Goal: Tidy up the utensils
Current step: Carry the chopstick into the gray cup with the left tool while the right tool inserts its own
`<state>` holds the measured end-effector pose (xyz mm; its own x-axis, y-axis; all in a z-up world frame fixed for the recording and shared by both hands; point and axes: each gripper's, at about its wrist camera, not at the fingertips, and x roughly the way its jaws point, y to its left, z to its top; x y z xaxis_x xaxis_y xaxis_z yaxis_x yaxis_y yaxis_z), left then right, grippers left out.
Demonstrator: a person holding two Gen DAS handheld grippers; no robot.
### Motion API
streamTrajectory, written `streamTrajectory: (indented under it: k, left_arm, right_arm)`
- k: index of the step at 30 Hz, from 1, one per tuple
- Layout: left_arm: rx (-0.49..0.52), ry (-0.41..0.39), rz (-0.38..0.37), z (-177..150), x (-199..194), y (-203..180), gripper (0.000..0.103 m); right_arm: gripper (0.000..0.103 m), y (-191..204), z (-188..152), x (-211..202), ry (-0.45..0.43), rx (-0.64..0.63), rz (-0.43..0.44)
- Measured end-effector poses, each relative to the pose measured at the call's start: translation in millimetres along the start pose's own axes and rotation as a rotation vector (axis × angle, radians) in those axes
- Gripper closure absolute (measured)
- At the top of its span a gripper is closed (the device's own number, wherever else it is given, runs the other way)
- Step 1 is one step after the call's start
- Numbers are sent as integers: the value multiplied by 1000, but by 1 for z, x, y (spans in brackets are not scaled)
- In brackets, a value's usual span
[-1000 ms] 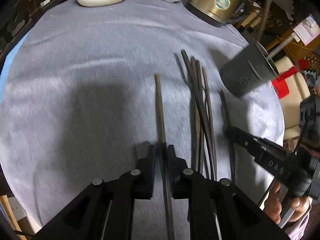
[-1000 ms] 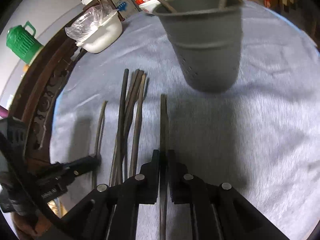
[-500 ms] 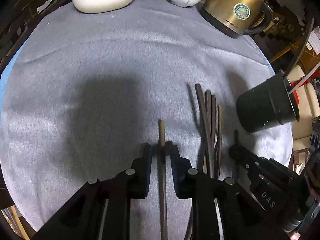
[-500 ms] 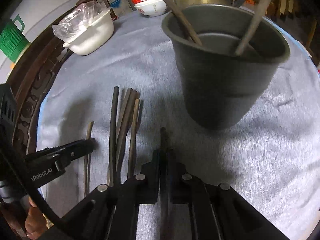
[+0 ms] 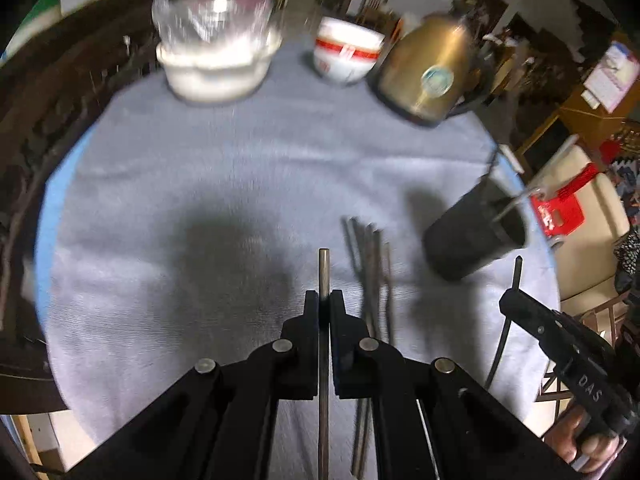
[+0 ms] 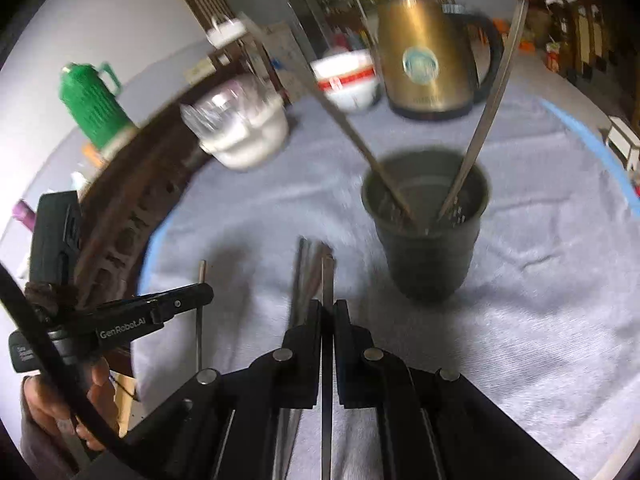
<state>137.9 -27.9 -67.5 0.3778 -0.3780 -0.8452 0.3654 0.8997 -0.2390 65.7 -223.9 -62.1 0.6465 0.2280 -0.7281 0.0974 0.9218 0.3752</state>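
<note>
Left gripper [image 5: 324,300]: black jaws pinching a thin dark chopstick [image 5: 324,276], stick running straight up between the pads, tip poking out just past them. It's sitting above the grey cloth-covered round table [image 5: 180,200]; contact with the cloth can't be told.

Right gripper [image 6: 328,308]: jaws likewise pressing onto a second dark chopstick [image 6: 328,276], tip sticking out ahead of the fingertips. In the left wrist view the right gripper is showing at lower right, its chopstick angling up toward the cup.

Just beyond and beside both grippers: loose bundle of dark chopsticks [image 5: 370,256] lying flat on the cloth, roughly parallel, right of the left gripper and just left of the right gripper's stick.

Further out, right of the bundle: dark grey plastic utensil cup [image 6: 426,236] standing upright on the cloth, well apart from the bundle. Two long chopsticks [image 6: 488,120] are already leaning inside it, splaying out in a V against opposite rims.

Far edge of table: white lidded bowl with crumpled clear plastic on top [image 5: 218,56], white-and-red ceramic bowl [image 5: 346,54], brass-coloured electric kettle with dark handle [image 5: 430,68], left to right. Green ribbed thermos jug [image 6: 90,104] is standing off the table on the left. Both frames are motion-blurred.
</note>
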Motion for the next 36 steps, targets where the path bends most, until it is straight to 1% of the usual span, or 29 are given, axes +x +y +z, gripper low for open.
streamTrajectory:
  k: [5, 7, 14, 21, 24, 26, 29, 32, 36]
  left_arm:
    - [72, -117, -13, -2, -54, -27, 98]
    - [98, -157, -12, -2, -67, -36, 98]
    - [136, -261, -46, 0, -123, -55, 98]
    - [144, -357, -68, 21, -149, -76, 98]
    - [136, -412, -83, 34, -159, -83, 98]
    - [119, -443, -105, 45, -164, -89, 98]
    - [112, -497, -115, 57, -170, -99, 98]
    - [108, -544, -131, 70, -172, -110, 98]
    - [96, -576, -139, 81, -165, -122, 98]
  right_arm:
    - [97, 0, 1, -55, -119, -8, 51]
    - [97, 4, 2, -71, -162, -8, 67]
    - [97, 8, 12, -109, -287, -8, 60]
    - [97, 4, 31, -141, -417, 8, 26]
    - [97, 0, 44, -154, -486, 23, 3]
    - [97, -4, 52, -160, -533, 40, -13]
    - [97, -7, 61, -171, -610, 59, -44]
    - [97, -9, 69, -179, -687, 59, -82]
    - [97, -13, 79, -183, -765, 73, -120]
